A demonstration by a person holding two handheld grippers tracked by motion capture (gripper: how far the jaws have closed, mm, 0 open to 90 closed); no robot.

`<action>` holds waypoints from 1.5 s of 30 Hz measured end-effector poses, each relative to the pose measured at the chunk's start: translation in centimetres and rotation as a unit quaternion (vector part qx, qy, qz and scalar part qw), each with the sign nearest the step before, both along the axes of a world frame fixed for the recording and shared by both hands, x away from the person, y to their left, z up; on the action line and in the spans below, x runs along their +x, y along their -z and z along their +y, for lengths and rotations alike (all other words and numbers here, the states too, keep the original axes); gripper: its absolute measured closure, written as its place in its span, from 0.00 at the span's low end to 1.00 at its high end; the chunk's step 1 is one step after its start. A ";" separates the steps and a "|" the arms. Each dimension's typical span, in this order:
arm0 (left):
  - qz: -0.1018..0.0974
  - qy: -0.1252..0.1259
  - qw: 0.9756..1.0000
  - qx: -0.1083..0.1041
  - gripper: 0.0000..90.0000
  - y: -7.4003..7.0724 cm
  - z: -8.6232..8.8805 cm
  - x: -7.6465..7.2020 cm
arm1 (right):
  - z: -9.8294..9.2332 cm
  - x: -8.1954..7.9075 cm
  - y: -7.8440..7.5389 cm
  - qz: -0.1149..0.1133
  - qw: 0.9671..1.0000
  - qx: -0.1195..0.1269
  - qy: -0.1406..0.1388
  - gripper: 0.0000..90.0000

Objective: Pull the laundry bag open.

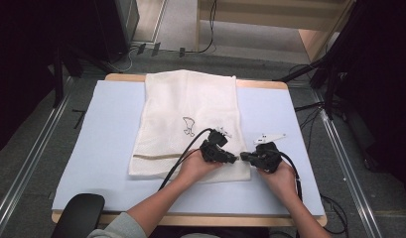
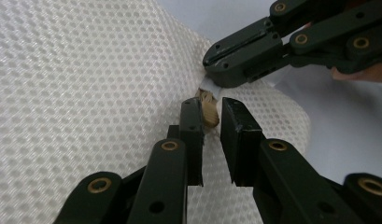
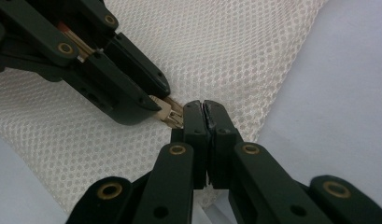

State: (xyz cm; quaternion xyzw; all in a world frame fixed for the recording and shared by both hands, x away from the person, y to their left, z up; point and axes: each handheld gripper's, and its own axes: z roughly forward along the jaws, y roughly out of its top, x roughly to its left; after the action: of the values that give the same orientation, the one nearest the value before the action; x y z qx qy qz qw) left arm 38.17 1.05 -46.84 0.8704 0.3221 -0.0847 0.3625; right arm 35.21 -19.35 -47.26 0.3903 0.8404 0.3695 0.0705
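One white mesh bag (image 1: 188, 124), a long rectangle of honeycomb netting, lies flat on the pale blue table (image 1: 101, 148), its long axis running away from the person. At its near right corner, the right gripper (image 3: 205, 109) pinches the mesh with jaws fully together; the left gripper (image 2: 209, 112), jaws slightly apart, brackets the tan zipper pull (image 2: 208, 109).

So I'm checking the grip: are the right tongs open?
No: in the right gripper view the right tongs are pressed shut on the mesh bag corner.
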 end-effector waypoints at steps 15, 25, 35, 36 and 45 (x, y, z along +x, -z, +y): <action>0.013 -0.002 1.000 -0.009 0.99 0.3 -0.4 0.4 | -0.2 -0.1 0.2 -0.008 1.000 0.001 -0.008 1.00; 0.053 -0.021 0.998 -0.012 0.99 -0.3 3.0 1.1 | -0.5 -0.2 0.6 -0.018 1.000 0.015 -0.018 1.00; 0.052 -0.036 0.998 0.000 0.99 -2.1 10.1 -0.2 | -0.8 0.0 0.8 -0.009 0.999 0.035 -0.017 1.00; 0.061 -0.046 0.997 -0.004 0.99 -2.5 12.0 -0.2 | -0.8 0.0 0.8 -0.009 0.999 0.033 -0.016 1.00; 0.065 -0.070 0.995 -0.003 0.99 -3.2 18.3 -0.8 | -0.5 0.0 0.4 -0.006 1.000 0.016 -0.014 1.00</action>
State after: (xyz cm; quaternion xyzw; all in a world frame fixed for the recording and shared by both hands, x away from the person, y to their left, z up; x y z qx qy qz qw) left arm 37.39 19.36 -43.67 0.8375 0.4047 -0.1162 0.3482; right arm 35.18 -19.84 -47.71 0.3769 0.8394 0.3864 0.0644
